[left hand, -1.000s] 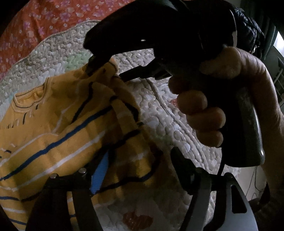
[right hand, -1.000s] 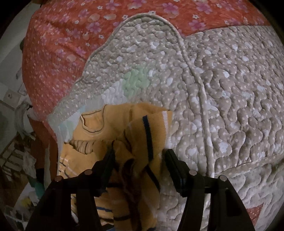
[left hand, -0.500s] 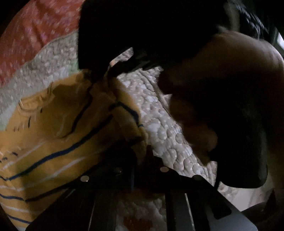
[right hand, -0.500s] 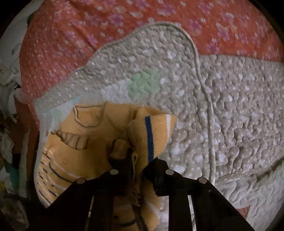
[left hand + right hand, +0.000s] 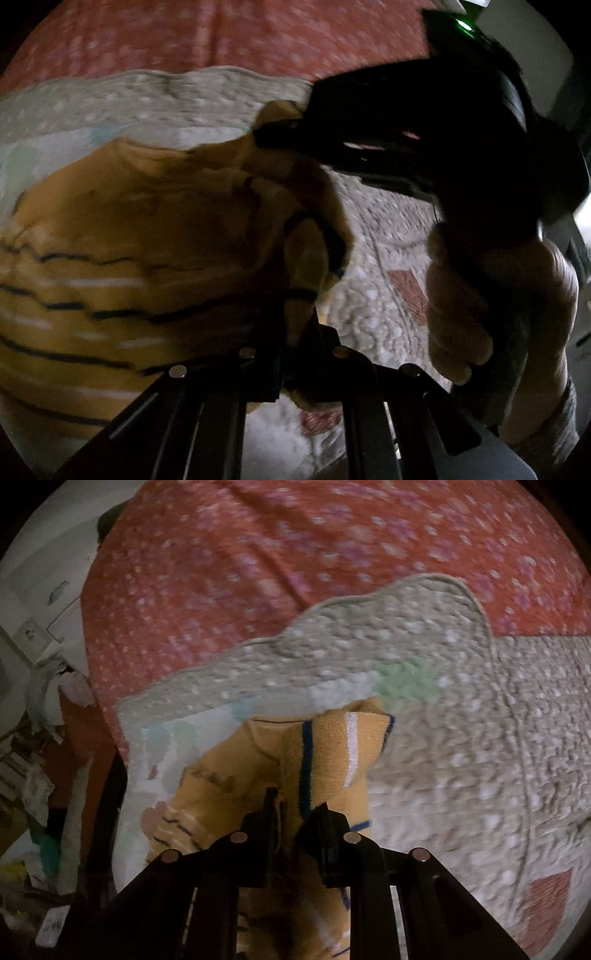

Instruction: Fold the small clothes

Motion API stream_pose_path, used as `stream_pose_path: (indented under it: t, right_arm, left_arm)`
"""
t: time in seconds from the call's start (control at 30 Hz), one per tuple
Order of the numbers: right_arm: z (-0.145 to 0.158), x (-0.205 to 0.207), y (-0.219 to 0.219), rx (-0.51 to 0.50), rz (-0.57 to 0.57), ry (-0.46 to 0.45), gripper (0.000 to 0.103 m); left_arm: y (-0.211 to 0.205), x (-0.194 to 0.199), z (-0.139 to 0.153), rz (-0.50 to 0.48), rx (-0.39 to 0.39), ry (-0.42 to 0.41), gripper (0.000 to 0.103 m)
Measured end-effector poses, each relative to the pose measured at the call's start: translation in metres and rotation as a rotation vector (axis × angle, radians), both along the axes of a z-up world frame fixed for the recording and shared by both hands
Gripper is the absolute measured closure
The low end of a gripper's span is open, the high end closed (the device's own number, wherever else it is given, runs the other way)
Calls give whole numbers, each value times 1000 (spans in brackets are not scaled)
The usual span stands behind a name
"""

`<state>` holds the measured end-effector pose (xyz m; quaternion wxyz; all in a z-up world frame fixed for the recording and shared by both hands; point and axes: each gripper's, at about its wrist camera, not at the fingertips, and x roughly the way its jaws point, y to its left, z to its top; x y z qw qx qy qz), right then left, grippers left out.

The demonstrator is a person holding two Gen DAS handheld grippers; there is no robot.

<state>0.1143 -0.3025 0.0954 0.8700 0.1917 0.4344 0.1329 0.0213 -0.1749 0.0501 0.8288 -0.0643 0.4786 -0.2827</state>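
A small yellow shirt (image 5: 140,236) with dark blue and white stripes lies on a quilted beige blanket (image 5: 373,236). My left gripper (image 5: 301,339) is shut on the shirt's right edge and lifts it. My right gripper (image 5: 290,812) is shut on a higher part of the same edge; the striped shirt (image 5: 328,753) folds up over its jaws. In the left wrist view the right gripper (image 5: 280,133) and the hand (image 5: 480,302) holding it fill the upper right, pinching the cloth. The shirt's collar (image 5: 266,725) lies beyond the raised fold.
The blanket (image 5: 461,716) lies on a red floral bedspread (image 5: 295,546). The bed's left edge drops to cluttered items (image 5: 33,786) and a white wall with a socket (image 5: 29,635). A red patch (image 5: 546,897) marks the blanket at lower right.
Both grippers went from open around the shirt's edge to shut on it. They have since lifted it and carried it leftward over the shirt body.
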Motion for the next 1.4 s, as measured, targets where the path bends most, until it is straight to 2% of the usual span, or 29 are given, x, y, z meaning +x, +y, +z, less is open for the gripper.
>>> stream_pose_path:
  t: [0.17, 0.5, 0.6, 0.67, 0.73, 0.8, 0.87, 0.97, 1.03, 1.13, 1.27, 1.33, 1.4]
  right_arm:
    - [12, 2, 55, 1, 14, -26, 85]
    - [26, 38, 178, -89, 109, 35, 85]
    - [13, 50, 213, -154, 129, 74, 85]
    - [-3, 57, 233, -256, 127, 118, 84]
    - [-18, 59, 244, -377, 126, 168, 80]
    - [-24, 54, 252, -457, 142, 191, 71]
    - [-21, 47, 259, -526, 166, 191, 50]
    - [-14, 34, 274, -607, 246, 190, 28]
    - [-18, 25, 285, -666, 340, 216, 23]
    - [-30, 13, 293, -783, 454, 273, 22]
    - [-48, 14, 293, -851, 516, 376, 19]
    - [-55, 16, 297, -912, 544, 402, 19]
    - [-62, 12, 304, -1001, 584, 418, 19]
  left_arm:
    - [62, 6, 6, 73, -47, 20, 94]
    - [182, -1, 22, 199, -162, 10, 94]
    - [220, 1, 19, 260, -206, 26, 94]
    - [234, 8, 9, 278, -234, 54, 94]
    - [238, 13, -6, 284, -228, 81, 94]
    - [236, 10, -18, 275, -224, 119, 94]
    - [227, 1, -19, 247, -222, 128, 94]
    - [209, -8, -10, 196, -197, 73, 94]
    - [195, -18, -2, 164, -156, 14, 94]
    - [171, -36, 9, 100, -92, -82, 94]
    - [144, -54, 19, 40, -8, -198, 94]
    - [133, -59, 21, 25, 31, -245, 94]
    - [129, -60, 21, 21, 43, -257, 94]
